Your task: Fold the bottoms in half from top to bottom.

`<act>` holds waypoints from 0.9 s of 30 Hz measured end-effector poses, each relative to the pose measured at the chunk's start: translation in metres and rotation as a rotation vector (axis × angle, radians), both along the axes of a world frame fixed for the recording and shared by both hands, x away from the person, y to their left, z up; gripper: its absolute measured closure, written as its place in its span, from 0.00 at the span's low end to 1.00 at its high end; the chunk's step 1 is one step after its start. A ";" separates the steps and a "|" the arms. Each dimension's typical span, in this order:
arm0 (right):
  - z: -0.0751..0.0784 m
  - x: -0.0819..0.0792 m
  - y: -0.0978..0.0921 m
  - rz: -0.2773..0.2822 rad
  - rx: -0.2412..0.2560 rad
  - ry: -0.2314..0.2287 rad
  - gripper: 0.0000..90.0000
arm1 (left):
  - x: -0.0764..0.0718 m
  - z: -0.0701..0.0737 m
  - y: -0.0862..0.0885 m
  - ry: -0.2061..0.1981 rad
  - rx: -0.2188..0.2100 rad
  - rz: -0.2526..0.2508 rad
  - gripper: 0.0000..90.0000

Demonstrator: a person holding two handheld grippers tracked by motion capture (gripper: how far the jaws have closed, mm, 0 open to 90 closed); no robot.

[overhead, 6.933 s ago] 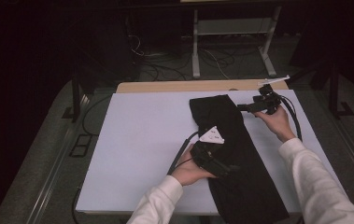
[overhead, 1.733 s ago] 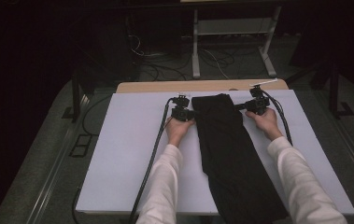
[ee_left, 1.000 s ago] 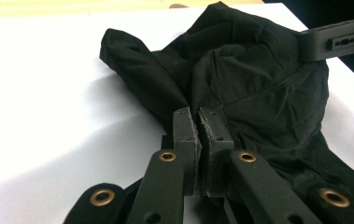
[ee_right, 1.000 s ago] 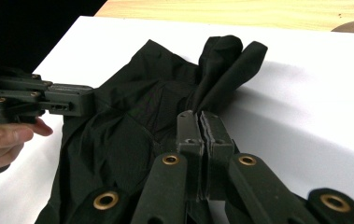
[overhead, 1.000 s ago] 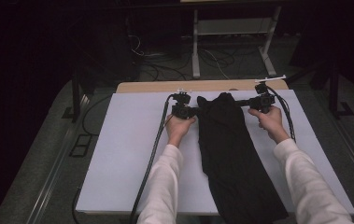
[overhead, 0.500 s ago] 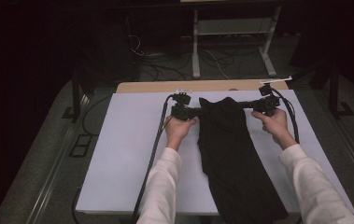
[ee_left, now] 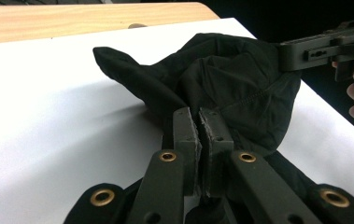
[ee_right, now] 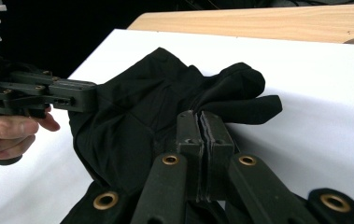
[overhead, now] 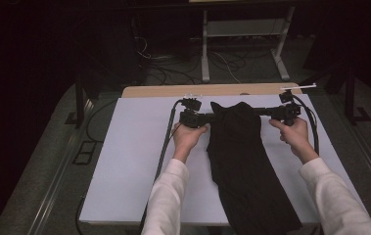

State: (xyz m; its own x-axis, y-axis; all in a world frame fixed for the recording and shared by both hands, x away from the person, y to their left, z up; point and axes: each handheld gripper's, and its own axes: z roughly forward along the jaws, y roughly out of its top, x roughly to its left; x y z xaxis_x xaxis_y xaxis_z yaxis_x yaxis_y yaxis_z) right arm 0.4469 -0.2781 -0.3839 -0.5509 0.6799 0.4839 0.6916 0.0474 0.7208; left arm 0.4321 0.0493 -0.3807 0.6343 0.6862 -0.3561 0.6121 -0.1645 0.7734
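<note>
The left hand-held gripper [overhead: 211, 117] and right hand-held gripper [overhead: 264, 112] each pinch a far corner of the black garment [overhead: 244, 161], which hangs between them and trails back over the white desk [overhead: 134, 156]. Draw both apart evenly, keeping the top edge taut and level.

Black garment [overhead: 242, 166]: thin, matte cloth, long narrow shape, running down middle-right of white table sheet from far end toward near edge. Far end lifted and bunched, pinched at both sides (one clamp on each), cloth between them slack and creased. Stitched seam visible across raised part in left gripper view [ee_left: 240, 93]. One loose flap droops onto sheet beside bunch in right gripper view [ee_right: 254, 105]. Lower length lies flat, a few soft folds, near end overhanging table edge.
</note>
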 end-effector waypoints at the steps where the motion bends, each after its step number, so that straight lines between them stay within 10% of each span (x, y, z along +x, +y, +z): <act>1: 0.001 -0.002 -0.002 -0.003 0.007 -0.004 0.96 | -0.002 0.002 0.000 -0.006 -0.004 -0.002 0.95; 12: -0.003 -0.028 -0.021 -0.031 0.098 -0.012 0.96 | -0.030 0.014 -0.001 -0.031 -0.022 -0.057 0.95; 27: 0.003 -0.053 -0.030 -0.016 0.098 -0.020 0.96 | -0.055 0.021 -0.005 -0.052 -0.032 -0.103 0.95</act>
